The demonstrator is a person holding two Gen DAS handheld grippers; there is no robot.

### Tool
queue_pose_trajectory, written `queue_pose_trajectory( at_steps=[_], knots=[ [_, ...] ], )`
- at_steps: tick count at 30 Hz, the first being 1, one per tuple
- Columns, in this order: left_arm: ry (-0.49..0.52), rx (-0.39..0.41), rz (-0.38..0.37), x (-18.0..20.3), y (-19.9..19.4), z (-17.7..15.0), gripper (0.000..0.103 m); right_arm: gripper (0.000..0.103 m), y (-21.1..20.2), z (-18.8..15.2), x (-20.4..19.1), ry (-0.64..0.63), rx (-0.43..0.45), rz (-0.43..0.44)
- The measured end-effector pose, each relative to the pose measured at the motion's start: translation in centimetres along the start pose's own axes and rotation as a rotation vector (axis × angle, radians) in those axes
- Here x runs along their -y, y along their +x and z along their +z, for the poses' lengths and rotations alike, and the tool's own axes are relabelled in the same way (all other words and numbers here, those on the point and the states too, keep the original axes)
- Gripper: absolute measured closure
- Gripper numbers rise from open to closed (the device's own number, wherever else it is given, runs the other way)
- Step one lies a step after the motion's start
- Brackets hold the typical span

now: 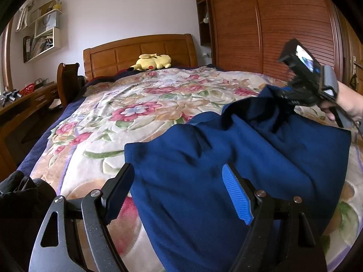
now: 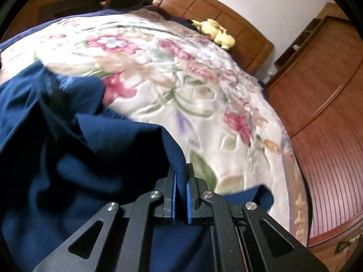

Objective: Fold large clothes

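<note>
A dark blue garment (image 1: 226, 158) lies on the near part of the bed, spread wide and rumpled. My left gripper (image 1: 179, 181) is open low over its near left part, with one finger at the cloth's left edge and the blue pad (image 1: 236, 195) resting above the fabric. My right gripper (image 2: 181, 181) is shut on a ribbed edge of the blue garment (image 2: 79, 158), the cloth pinched between its pads. In the left wrist view the right gripper (image 1: 285, 95) holds that edge raised at the right, with a person's hand (image 1: 349, 104) behind it.
A floral blanket (image 1: 136, 113) covers the bed. A yellow plush toy (image 1: 154, 61) lies by the wooden headboard (image 1: 127, 54). A wooden wardrobe (image 1: 261, 22) stands along the right, a desk (image 1: 27, 104) at the left. Dark clothing (image 1: 20, 192) is heaped at the lower left.
</note>
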State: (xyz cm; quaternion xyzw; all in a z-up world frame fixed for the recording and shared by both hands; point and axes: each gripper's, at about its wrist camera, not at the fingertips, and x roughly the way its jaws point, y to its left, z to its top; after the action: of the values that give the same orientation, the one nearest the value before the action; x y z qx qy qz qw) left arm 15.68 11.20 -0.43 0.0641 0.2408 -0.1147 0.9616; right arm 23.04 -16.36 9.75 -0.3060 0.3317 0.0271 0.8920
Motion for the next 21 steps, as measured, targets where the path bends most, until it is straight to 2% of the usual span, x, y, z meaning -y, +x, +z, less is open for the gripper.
queue_pose_trajectory(
  at_steps=[5,6,7,9,10,12,13,15,19,21],
  knots=[
    [0.0,-0.004,-0.001,0.0,0.2,0.0,0.023,0.096,1.3,1.5,-2.0,-0.03,0.007,-0.061],
    [0.0,-0.004,-0.001,0.0,0.2,0.0,0.023,0.092,1.8,1.6,-1.9,-0.019,-0.005,-0.072],
    [0.0,-0.004,-0.002,0.0,0.2,0.0,0.023,0.085,2.5,1.5,-1.5,-0.001,-0.02,-0.081],
    [-0.001,-0.006,-0.002,0.0,0.2,0.0,0.023,0.049,3.4,1.7,-0.4,0.061,-0.048,-0.12],
    [-0.001,-0.006,-0.003,0.0,0.2,0.0,0.023,0.046,3.9,1.6,0.5,0.101,-0.06,-0.144],
    [0.0,-0.005,-0.005,0.0,0.2,0.0,0.023,0.045,4.5,1.2,2.4,0.184,-0.077,-0.212],
    [-0.001,-0.006,-0.005,0.0,0.2,-0.1,0.023,0.045,4.5,0.7,3.5,0.231,-0.08,-0.214],
    [0.0,-0.006,-0.005,0.0,0.2,-0.1,0.023,0.045,4.5,-0.3,4.9,0.292,-0.085,-0.165],
    [-0.001,-0.007,-0.004,0.0,0.2,-0.1,0.023,0.045,4.4,-2.7,5.9,0.288,-0.084,-0.095],
    [-0.004,-0.011,-0.004,-0.1,0.2,-0.1,0.023,0.045,4.9,-3.9,6.8,0.322,-0.112,-0.033]
  ],
)
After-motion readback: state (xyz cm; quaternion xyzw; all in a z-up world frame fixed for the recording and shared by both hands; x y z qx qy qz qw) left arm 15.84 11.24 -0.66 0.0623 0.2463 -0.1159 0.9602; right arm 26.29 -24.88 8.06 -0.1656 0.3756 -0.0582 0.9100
